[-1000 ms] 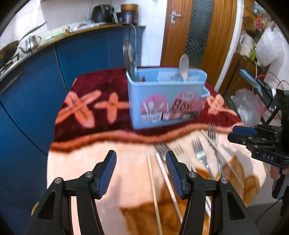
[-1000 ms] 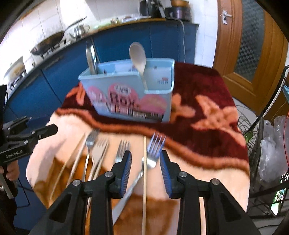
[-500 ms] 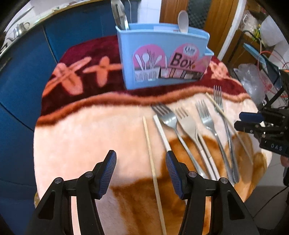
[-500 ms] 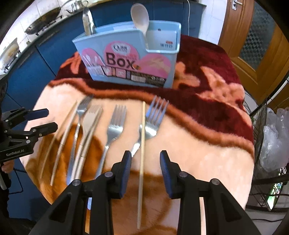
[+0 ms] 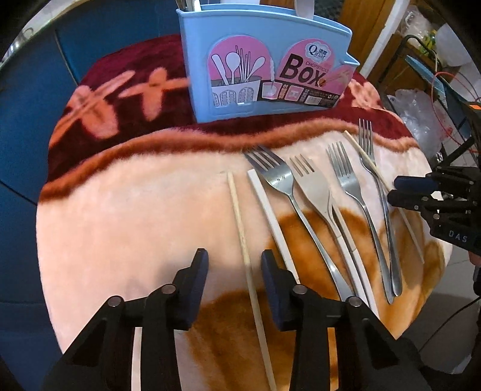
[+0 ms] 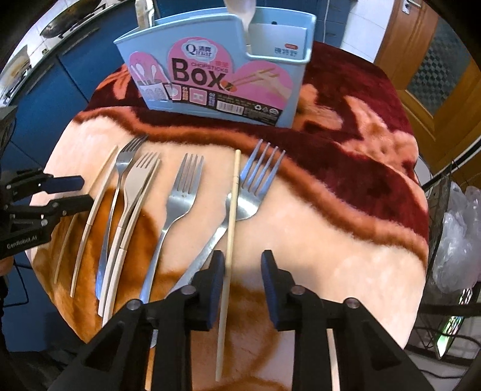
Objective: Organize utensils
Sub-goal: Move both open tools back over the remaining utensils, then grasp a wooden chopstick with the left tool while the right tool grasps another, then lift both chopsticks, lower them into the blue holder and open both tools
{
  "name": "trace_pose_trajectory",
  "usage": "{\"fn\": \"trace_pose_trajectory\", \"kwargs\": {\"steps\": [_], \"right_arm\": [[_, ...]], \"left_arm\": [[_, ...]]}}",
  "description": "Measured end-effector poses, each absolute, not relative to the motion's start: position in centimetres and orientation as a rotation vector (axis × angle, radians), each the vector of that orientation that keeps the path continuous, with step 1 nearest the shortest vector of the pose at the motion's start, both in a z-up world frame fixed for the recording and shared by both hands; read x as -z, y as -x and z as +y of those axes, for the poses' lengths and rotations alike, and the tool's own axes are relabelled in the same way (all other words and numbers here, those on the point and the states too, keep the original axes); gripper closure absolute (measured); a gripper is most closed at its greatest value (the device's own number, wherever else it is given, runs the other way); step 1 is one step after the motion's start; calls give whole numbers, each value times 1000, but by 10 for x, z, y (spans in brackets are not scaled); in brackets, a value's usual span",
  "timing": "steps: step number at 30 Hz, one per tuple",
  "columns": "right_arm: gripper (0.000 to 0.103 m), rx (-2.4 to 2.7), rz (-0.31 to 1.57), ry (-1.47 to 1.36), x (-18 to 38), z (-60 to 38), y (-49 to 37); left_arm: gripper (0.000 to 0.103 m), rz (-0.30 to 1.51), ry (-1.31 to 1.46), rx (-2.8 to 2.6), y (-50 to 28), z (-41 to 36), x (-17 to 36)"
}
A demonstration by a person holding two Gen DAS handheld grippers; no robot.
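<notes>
A light blue utensil box stands at the back of the blanket-covered table; it also shows in the right wrist view. Several metal forks and several pale chopsticks lie side by side in front of it. My left gripper is open and empty, straddling a wooden chopstick low over the blanket. My right gripper is open and empty, with another chopstick beside its left finger, lying across a fork.
A spoon and a metal utensil stand in the box. The plush blanket covers the round table. Blue cabinets stand behind, a wooden door and a wire rack with bags at the right.
Both grippers have dropped lower and tipped down toward the blanket. The left now straddles a chopstick; the right now sits beside its chopstick. Utensils have not moved.
</notes>
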State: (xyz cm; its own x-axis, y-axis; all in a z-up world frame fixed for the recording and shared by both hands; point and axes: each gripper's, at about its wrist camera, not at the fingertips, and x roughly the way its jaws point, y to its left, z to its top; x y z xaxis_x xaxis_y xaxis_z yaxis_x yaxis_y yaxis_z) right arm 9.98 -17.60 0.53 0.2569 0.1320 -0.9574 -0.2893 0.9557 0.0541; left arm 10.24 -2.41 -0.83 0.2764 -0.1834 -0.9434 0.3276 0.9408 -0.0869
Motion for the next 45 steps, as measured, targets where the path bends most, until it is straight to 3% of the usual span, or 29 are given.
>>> {"fn": "trace_pose_trajectory", "kwargs": {"steps": [5,7,9,12,21,28,37,45], "right_arm": [[77,-291,1290,153,-2,-171,-108],[80,-292,1291,162,1,-170,-110],[89,-293,1287,170,2,-167,-111],[96,-296,1272,182,2,-164,-111],[96,-346,1174,98,-18,-173,-93],[96,-378,973,16,-51,-176,-85],[96,-391,726,-85,-84,-184,-88],[96,-377,627,-153,-102,-199,-116]], "left_arm": [[67,1282,-123,344,-112,-24,9],[71,1285,-134,342,-114,-25,9],[87,1278,-138,344,-114,-25,8],[98,1279,-92,372,-113,-23,7],[99,1140,-55,411,-96,-21,-19],[99,881,-61,404,-91,-21,-70],[99,676,59,397,-119,-19,-111],[99,479,116,341,-146,-18,-146]]}}
